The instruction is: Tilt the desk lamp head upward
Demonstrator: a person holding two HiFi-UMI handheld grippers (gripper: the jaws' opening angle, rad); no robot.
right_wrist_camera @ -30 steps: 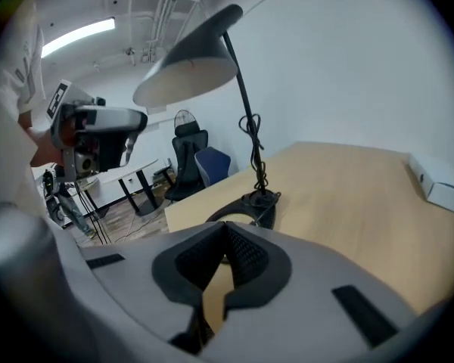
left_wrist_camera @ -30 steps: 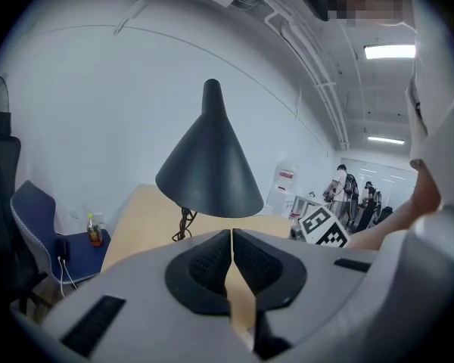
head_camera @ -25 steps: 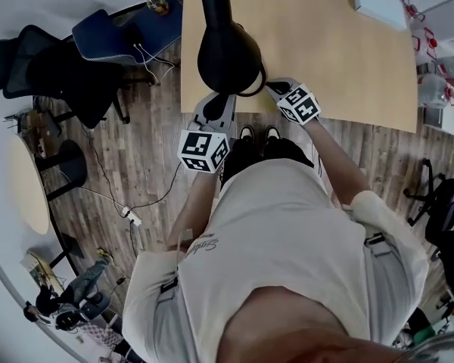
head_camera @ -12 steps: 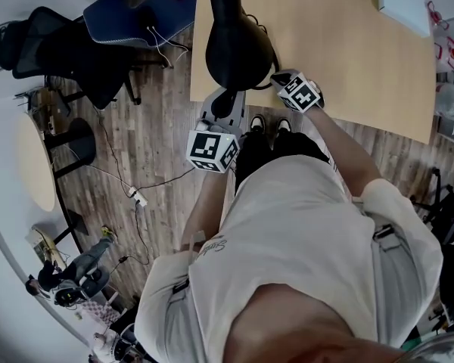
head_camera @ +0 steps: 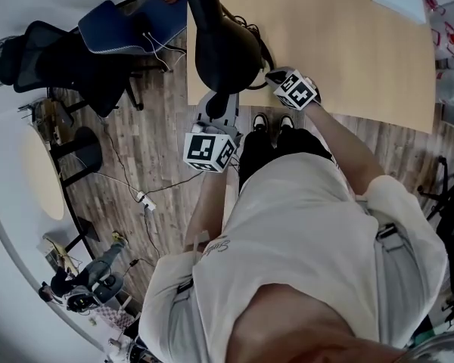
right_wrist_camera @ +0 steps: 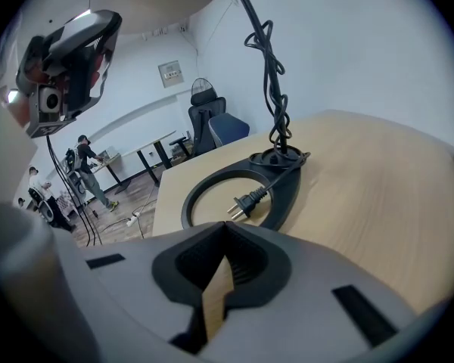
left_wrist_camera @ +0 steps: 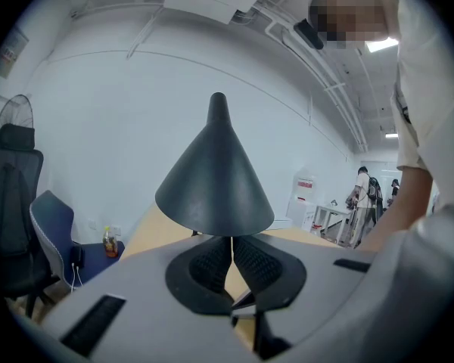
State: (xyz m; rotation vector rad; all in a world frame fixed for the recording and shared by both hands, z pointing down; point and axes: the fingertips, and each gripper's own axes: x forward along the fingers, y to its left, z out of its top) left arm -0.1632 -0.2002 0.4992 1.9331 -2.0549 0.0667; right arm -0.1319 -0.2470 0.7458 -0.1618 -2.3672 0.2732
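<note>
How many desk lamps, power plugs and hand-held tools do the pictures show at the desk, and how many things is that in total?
Desk lamp: 1
Power plug: 1
Tools: 2, the left tool and the right tool
Total: 4

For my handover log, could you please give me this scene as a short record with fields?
lamp shade: black cone, raised over the desk
lamp base: ring-shaped, on the desk, plug lying inside the ring
cord: twisted, rising from the base
left gripper: jaws together, right below the shade's rim; contact unclear
right gripper: jaws together, nothing between them, facing the lamp base
</note>
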